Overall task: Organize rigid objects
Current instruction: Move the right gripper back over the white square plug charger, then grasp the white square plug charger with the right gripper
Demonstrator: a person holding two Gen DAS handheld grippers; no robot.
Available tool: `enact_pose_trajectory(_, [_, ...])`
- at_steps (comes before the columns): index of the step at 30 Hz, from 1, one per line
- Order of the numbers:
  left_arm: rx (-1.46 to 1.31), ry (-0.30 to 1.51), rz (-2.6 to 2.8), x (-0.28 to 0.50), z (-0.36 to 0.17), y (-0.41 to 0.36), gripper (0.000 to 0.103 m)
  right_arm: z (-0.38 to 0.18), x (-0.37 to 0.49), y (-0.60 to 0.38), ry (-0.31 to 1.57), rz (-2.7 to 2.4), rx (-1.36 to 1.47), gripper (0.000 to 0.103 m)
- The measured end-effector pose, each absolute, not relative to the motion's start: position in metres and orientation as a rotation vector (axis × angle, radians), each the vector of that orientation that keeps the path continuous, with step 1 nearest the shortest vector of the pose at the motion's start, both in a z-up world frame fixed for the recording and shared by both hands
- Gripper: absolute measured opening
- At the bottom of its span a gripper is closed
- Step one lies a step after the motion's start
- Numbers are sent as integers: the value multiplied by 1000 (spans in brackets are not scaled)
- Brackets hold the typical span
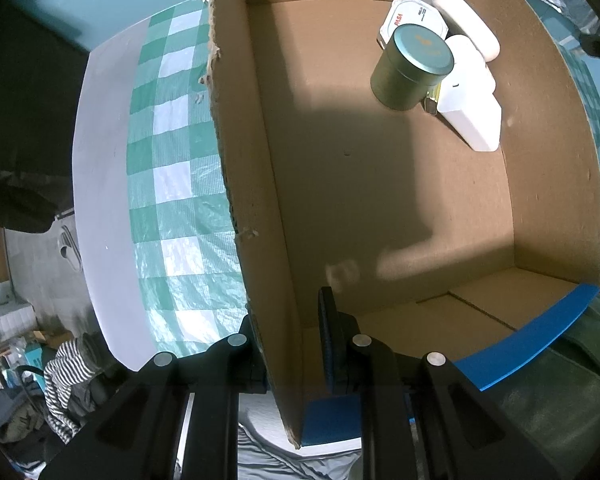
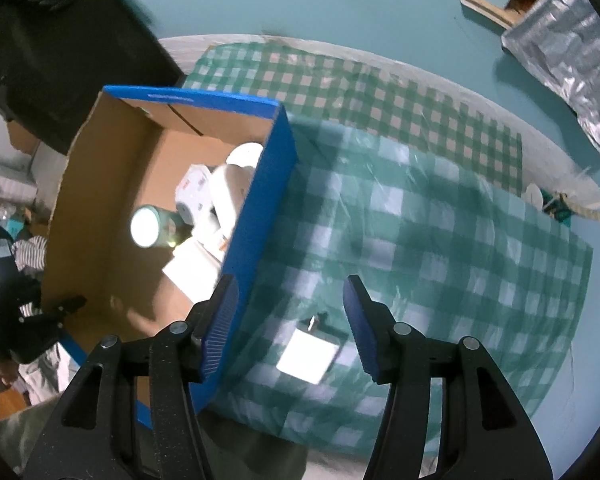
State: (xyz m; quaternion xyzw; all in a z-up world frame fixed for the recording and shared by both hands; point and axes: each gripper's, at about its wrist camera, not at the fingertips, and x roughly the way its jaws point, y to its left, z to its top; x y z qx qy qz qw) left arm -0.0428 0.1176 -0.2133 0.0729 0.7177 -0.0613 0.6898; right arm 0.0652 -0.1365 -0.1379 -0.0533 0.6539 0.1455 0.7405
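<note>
Between the right gripper's [image 2: 288, 328] blue pads, which stand apart and have hold of nothing, a small white plug-in adapter [image 2: 310, 354] lies flat on the green checked cloth [image 2: 440, 240], prongs pointing away from the pads. It is the one loose piece within reach. Just beside it to the left rises the blue outer wall of the cardboard box [image 2: 260, 208], and inside that box a green tin [image 1: 410, 68] stands among several white cases [image 1: 470, 116], gathered in one corner. The left gripper [image 1: 290, 332] is clamped tight on the box's near wall (steadying it, I'd say). The step in hand looks like fetching the adapter. What it calls for next, I reckon, is lowering the pads squarely either side of the flat body and closing firmly, since it sits low on slippery plastic, then lifting clear of the wall.
</note>
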Motion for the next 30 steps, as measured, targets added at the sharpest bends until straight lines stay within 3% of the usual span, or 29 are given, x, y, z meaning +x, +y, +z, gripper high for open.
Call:
enact_pose_trajectory(7, [162, 1606, -136, -43, -213, 117, 17, -158, 52, -150, 1473, 270, -84, 62])
enact_pose_trajectory(30, [184, 1608, -154, -44, -212, 116, 17, -253, 19, -178, 1648, 132, 80, 62])
